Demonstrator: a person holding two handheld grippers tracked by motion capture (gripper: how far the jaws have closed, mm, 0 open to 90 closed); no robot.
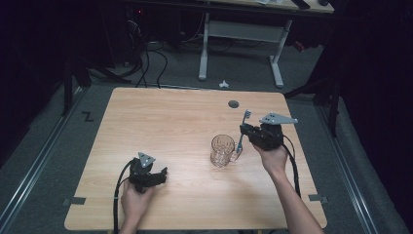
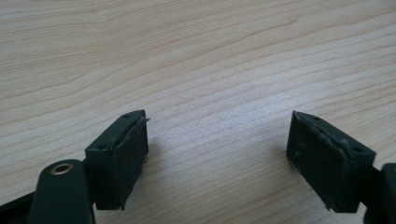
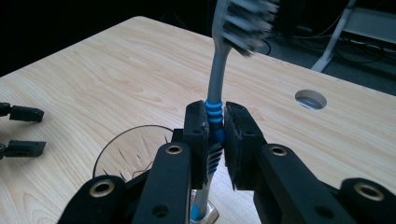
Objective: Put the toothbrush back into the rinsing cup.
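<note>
High view: your right tongs [image 1: 245,130] clamp a toothbrush [image 1: 243,130] upright, just beside the glass mug [image 1: 222,150], right of the bench [image 1: 160,117] centre. Your left tongs [image 1: 163,171] rest near the near edge, left side.

Left gripper view: tongs [image 2: 217,154] wide, bare bench between.

Right gripper view: tongs [image 3: 216,140] pinch the toothbrush [image 3: 217,79] handle, bristles up, lower end beside the mug [image 3: 128,151].

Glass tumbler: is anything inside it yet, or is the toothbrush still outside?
Nothing shows inside the glass tumbler. The right gripper is shut on the toothbrush, bristles up, beside the rim. The handle's lower end is covered by the jaws, so where its tip sits is unclear.
</note>
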